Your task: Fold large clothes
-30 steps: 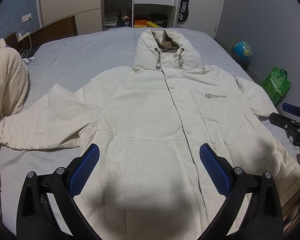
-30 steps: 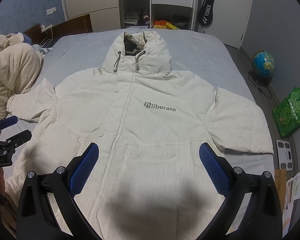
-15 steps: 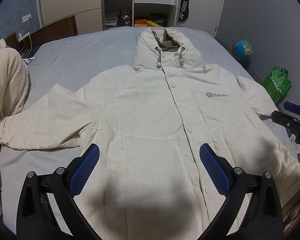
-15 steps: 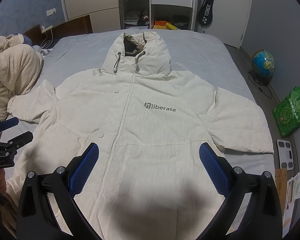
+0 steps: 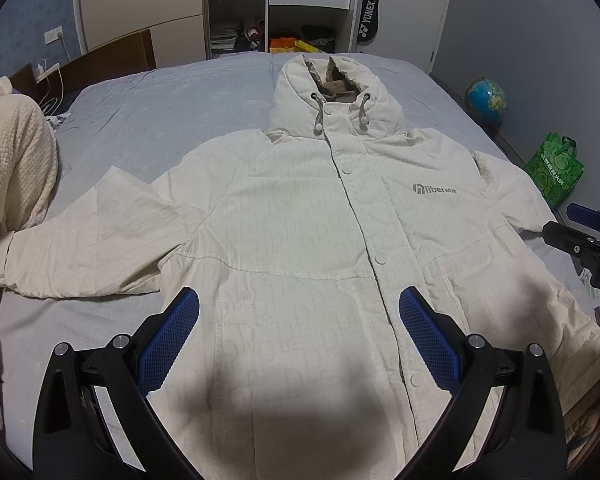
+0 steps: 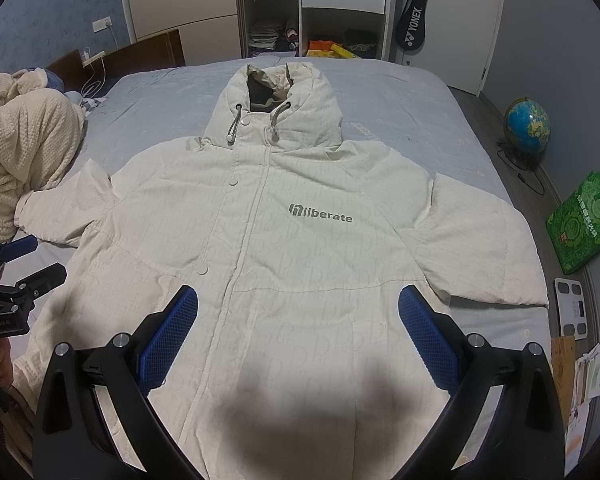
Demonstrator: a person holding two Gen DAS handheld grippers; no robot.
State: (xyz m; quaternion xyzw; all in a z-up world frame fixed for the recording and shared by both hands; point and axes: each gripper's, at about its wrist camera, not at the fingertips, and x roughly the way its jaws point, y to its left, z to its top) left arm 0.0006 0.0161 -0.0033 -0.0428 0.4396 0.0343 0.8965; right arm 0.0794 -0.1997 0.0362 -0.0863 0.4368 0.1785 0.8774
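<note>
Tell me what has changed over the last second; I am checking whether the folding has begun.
Almost nothing. The left gripper and right gripper drifted only slightly over the cream jacket; jaws on both remain open, and nothing was taken hold of or let go. The jacket stays flat, front up, sleeves spread on the bed, hood pointing away. Folding has not begun.

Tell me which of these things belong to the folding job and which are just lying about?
For the job:
- white hooded jacket, spread flat, front up
- bed beneath it
- left tongs and right tongs, both open

Lying about:
- cream knitted blanket
- globe
- green bag
- racket cover
- bathroom scale
</note>
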